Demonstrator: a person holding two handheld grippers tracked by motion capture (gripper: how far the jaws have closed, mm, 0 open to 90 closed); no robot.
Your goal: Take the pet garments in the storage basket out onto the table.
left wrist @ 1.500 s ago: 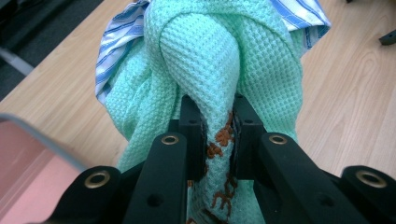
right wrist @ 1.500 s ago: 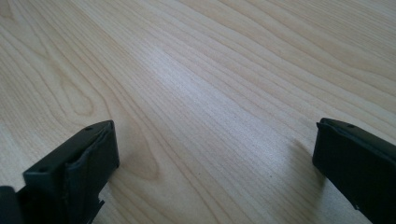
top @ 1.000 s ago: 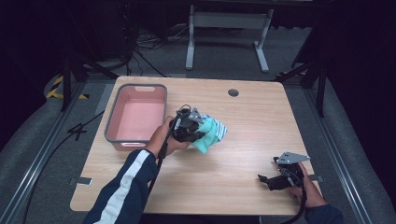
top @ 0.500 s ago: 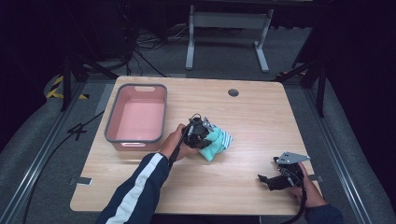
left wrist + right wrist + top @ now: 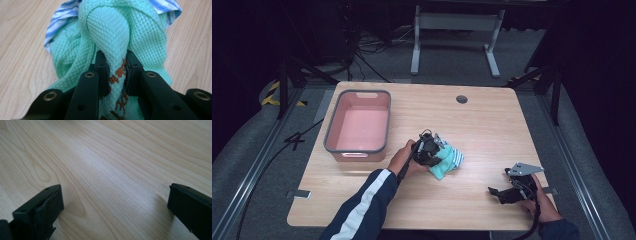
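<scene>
A mint-green waffle cloth (image 5: 445, 162) with rust-orange marks lies bunched at mid table, with a blue-striped white cloth (image 5: 455, 156) under its far side. My left gripper (image 5: 432, 152) is shut on a fold of the green cloth (image 5: 113, 45); the fold stands up between the two jaws, and the striped cloth (image 5: 62, 17) shows behind it. My right gripper (image 5: 496, 192) rests low over the table's front right, open, its jaws wide apart above bare wood (image 5: 112, 175) with nothing between them.
A pink bin (image 5: 358, 126) with a grey rim stands at the left of the wooden table (image 5: 482, 130). A round cable hole (image 5: 461, 99) sits near the far edge. Dark floor, cables and a metal stand lie beyond the table.
My left gripper has carried the bunched cloths rightward and toward the front, away from the pink bin. The right gripper has stayed where it was.
</scene>
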